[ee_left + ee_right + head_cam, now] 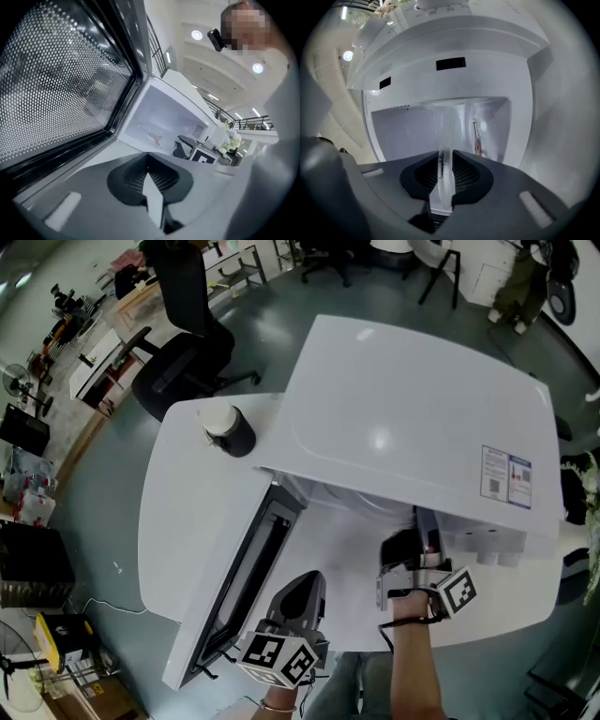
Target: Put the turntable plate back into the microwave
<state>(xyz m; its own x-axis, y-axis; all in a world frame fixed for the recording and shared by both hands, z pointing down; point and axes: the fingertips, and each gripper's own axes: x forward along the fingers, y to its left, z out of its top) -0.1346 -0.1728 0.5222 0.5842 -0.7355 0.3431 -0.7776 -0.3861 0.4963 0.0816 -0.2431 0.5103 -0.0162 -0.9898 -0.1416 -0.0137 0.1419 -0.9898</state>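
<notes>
Clamping the clear glass turntable plate (444, 185) edge-on is the right hand-held gripper (446, 155); left hand-held gripper (147, 161) closed, empty.

The left claw (149, 165) has its dark ribbed jaws pressed together with nothing between them. To its left the open microwave door (61, 89) fills the view, a perforated mesh window in a black frame. Past the door's edge lies the white microwave cavity (161, 117), with a small fitting on its floor too faint to identify. The right claw (185, 147) reaches toward the cavity's opening, its marker cube beside it. Pale flowers (231, 140) stand farther back, under round ceiling lights (197, 35).
</notes>
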